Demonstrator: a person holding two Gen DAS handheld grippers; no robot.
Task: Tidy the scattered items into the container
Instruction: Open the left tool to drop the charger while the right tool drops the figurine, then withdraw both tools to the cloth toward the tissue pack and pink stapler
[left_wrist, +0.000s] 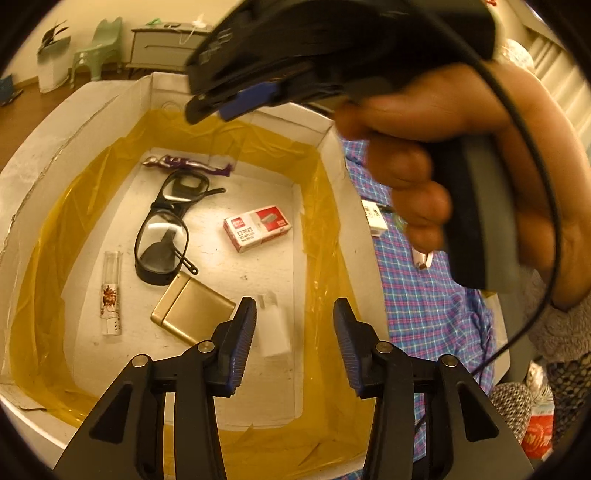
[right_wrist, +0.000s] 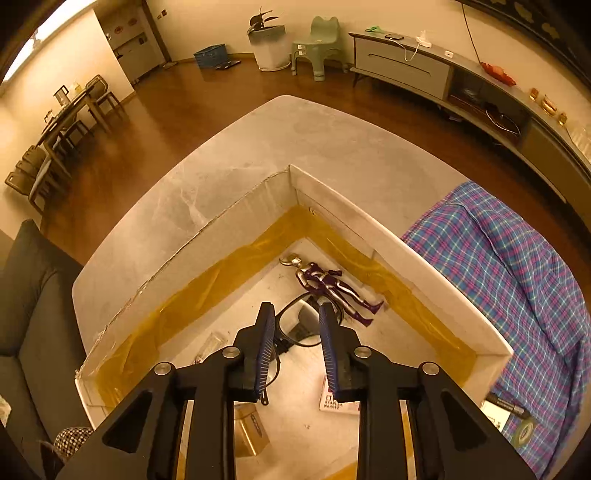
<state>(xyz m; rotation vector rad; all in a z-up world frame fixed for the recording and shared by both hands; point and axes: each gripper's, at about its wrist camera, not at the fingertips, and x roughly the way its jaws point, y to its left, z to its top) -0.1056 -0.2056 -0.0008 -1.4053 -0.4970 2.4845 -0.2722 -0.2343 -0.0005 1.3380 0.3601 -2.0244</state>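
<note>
Lying on the floor of the white box (left_wrist: 236, 92), left to right: clear tube (left_wrist: 110, 291), black glasses (left_wrist: 166, 225), gold case (left_wrist: 190, 314), small white bottle (left_wrist: 273, 328), red staple box (left_wrist: 257, 228); purple figure (left_wrist: 186, 165) along the far wall. Left gripper (left_wrist: 294, 314) hovers over the near end of the box, fingers spread, holding nothing. Box sits on the counter (right_wrist: 229, 162); plaid cloth (right_wrist: 517, 266) to its right. Right gripper (right_wrist: 297, 315) hangs above the glasses, fingers parted, nothing between them.
</note>
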